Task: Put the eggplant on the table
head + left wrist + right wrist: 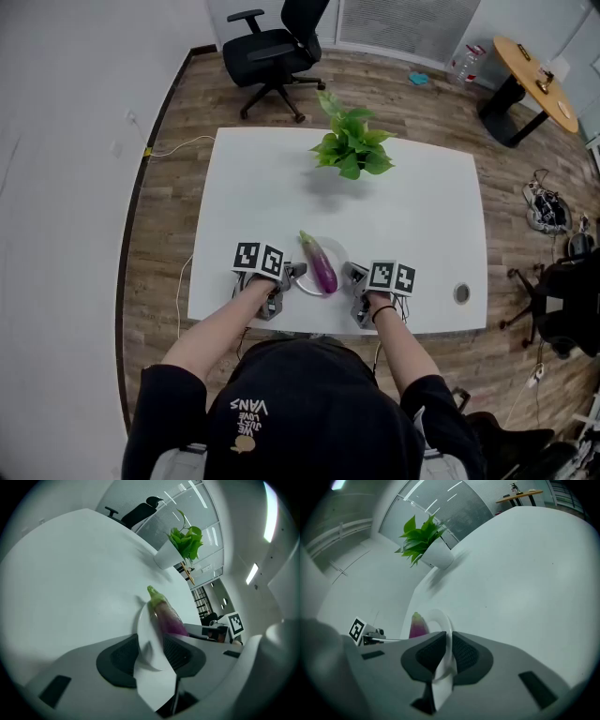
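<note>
A purple eggplant (pixel 321 265) with a green cap lies on a small white plate (pixel 337 251) near the front edge of the white table (pixel 403 206). My left gripper (pixel 293 274) is at the plate's left rim. In the left gripper view its pads stand apart with the plate (pixel 146 639) rim between them, and the eggplant (pixel 168 618) lies just beyond; the left gripper (pixel 151 656) is open. My right gripper (pixel 352 275) is at the right rim. In the right gripper view the right gripper (pixel 447 651) is shut on the plate (pixel 440 620) edge, with the eggplant (pixel 417 626) partly hidden behind it.
A potted green plant (pixel 352 145) stands at the table's far middle. A round cable port (pixel 461 293) sits at the front right corner. Off the table, a black office chair (pixel 272 52) and a round wooden table (pixel 539 80) stand on the wooden floor.
</note>
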